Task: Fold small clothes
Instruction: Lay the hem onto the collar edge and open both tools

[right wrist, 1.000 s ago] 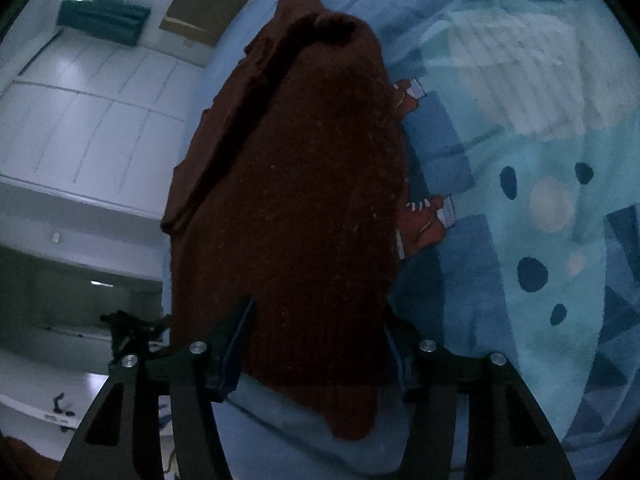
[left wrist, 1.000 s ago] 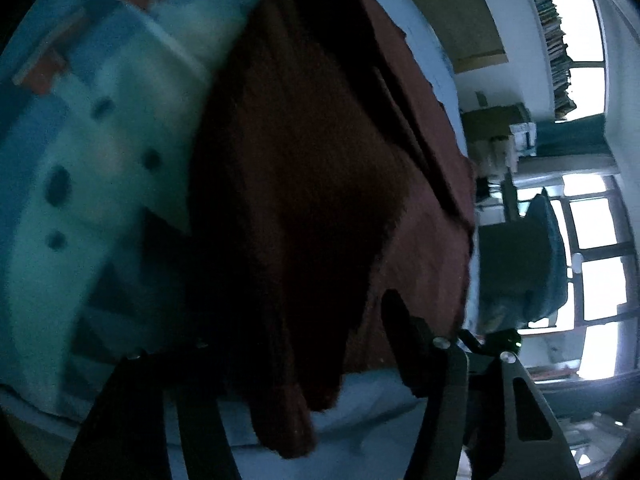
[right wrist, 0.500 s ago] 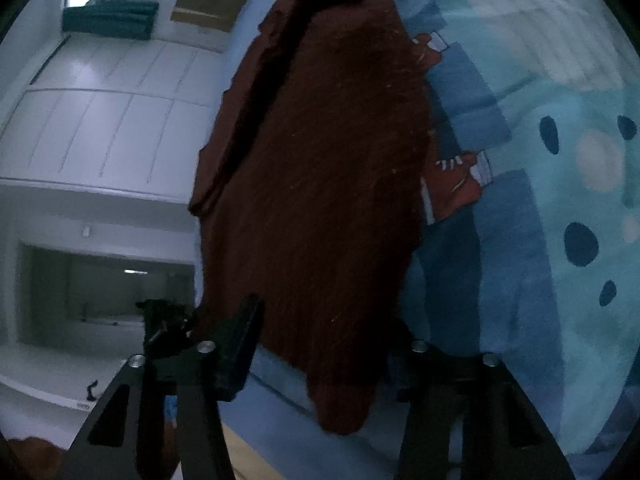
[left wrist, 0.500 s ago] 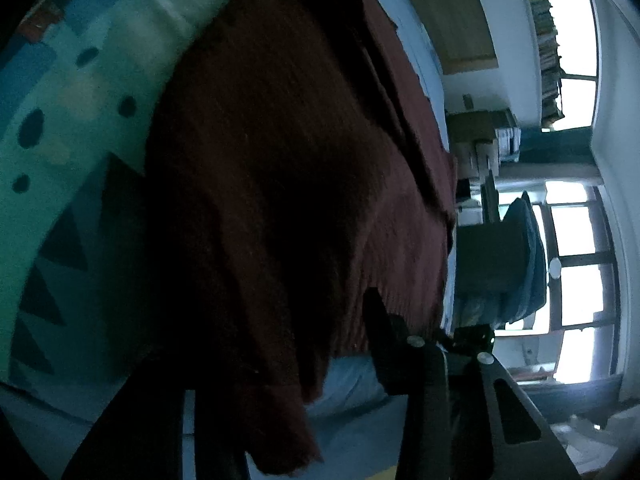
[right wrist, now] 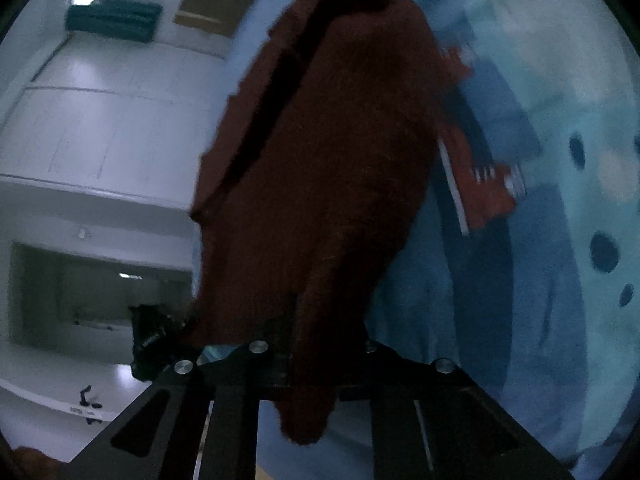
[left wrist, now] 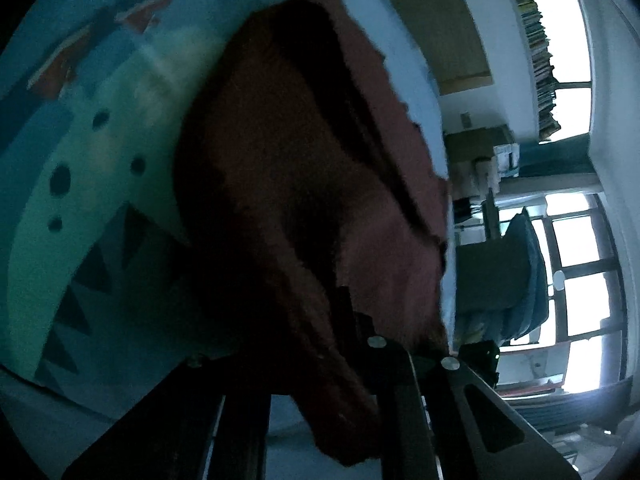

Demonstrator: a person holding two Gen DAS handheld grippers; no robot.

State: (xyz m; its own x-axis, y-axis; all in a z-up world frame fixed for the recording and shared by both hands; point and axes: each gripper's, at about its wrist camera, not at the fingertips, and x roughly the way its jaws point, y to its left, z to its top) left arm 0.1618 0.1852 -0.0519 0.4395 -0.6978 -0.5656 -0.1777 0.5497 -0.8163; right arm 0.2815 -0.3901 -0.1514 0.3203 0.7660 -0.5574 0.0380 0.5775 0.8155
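Note:
A dark red knit garment [left wrist: 304, 184] lies over a bed with a blue and teal patterned cover [left wrist: 72, 184]. My left gripper [left wrist: 320, 344] is shut on the garment's near edge, with cloth bunched between its fingers and hanging below them. In the right wrist view the same garment [right wrist: 328, 168] stretches away from me. My right gripper [right wrist: 316, 344] is shut on its near edge, and a flap of cloth hangs down past the fingers. The fingertips of both grippers are hidden by the cloth.
The patterned cover [right wrist: 560, 200] has dots, triangles and red patches [right wrist: 484, 196]. White cabinets [right wrist: 100, 128] stand to the left in the right wrist view. A window [left wrist: 576, 280], stacked books [left wrist: 540, 40] and a draped chair [left wrist: 516, 276] are to the right in the left wrist view.
Both grippers have closed from open onto the garment's near edge. The cloth now bunches between the fingers, and the view of the bed has shifted.

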